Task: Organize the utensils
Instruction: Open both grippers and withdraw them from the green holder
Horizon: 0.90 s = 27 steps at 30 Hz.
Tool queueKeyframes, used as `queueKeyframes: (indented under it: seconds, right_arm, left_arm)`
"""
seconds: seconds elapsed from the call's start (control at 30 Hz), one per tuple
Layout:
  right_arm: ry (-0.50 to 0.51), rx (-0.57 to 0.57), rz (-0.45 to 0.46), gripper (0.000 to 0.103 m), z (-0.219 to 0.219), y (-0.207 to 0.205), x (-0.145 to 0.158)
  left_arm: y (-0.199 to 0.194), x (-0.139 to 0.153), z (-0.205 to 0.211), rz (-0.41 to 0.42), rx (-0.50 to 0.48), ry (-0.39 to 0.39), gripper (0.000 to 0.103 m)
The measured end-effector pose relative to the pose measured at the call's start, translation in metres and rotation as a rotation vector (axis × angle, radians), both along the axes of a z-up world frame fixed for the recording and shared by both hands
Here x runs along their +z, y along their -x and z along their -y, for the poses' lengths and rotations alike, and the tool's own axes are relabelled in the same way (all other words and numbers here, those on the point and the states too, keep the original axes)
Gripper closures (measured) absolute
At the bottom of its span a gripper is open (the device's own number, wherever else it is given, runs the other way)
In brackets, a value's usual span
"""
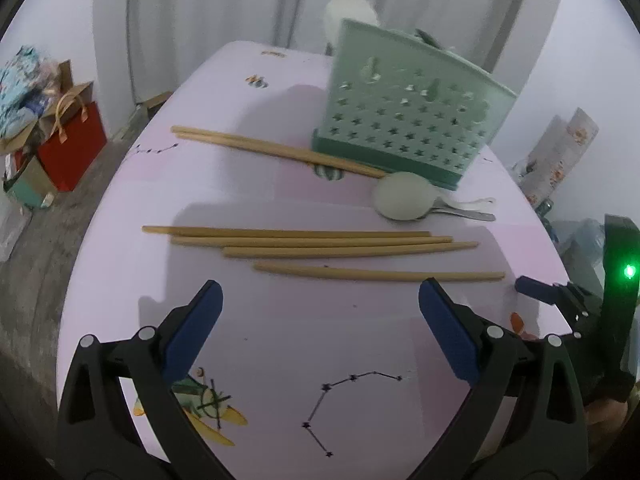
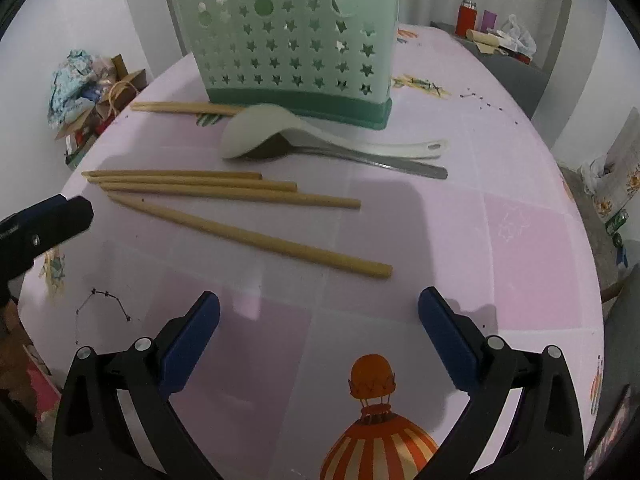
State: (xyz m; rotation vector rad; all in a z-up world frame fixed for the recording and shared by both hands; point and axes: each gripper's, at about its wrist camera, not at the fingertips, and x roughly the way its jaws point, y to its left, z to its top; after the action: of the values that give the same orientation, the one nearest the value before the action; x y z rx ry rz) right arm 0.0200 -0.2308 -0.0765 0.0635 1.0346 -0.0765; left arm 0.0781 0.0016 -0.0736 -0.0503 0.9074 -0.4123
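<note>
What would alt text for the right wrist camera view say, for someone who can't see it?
An open, empty right claw hangs above a pink tablecloth where four loose chopsticks lie in front of a white spoon and a metal utensil. Behind them stands a green utensil basket with star-shaped holes, with two more chopsticks at its base.

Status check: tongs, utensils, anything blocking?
Left tongs and right tongs open, empty. Four tan wooden chopsticks loose before green star-cut plastic caddy. Nothing blocking.

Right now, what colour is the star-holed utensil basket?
Pale mint green basket with a darker green base, clearest in the right wrist view.
</note>
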Motion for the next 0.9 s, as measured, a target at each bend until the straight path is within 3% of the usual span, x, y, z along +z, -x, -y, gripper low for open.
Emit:
queueKeyframes:
  seconds: [0.1,0.3,0.53,0.8,0.9]
  right_arm:
    - [0.003,0.004,0.0,0.006,0.0,0.0,0.0]
    - [0.022,0.011,0.005,0.006,-0.002,0.001,0.0]
    - [0.022,0.012,0.014,0.006,-0.002,0.002,0.001]
    - [0.022,0.021,0.021,0.006,-0.002,0.002,0.001]
    - [0.022,0.023,0.024,0.006,-0.002,0.003,0.001]
  left_arm:
    - [-0.006,-0.003,-0.007,-0.031,0.04,0.001,0.011]
    - [-0.015,-0.009,-0.016,-0.101,0.082,0.044,0.038]
    - [-0.02,-0.012,-0.014,-0.157,0.079,0.117,0.06]
    - [-0.028,-0.023,-0.015,-0.246,0.11,0.2,0.072]
    - [-0.029,-0.019,-0.014,-0.229,0.117,0.2,0.074]
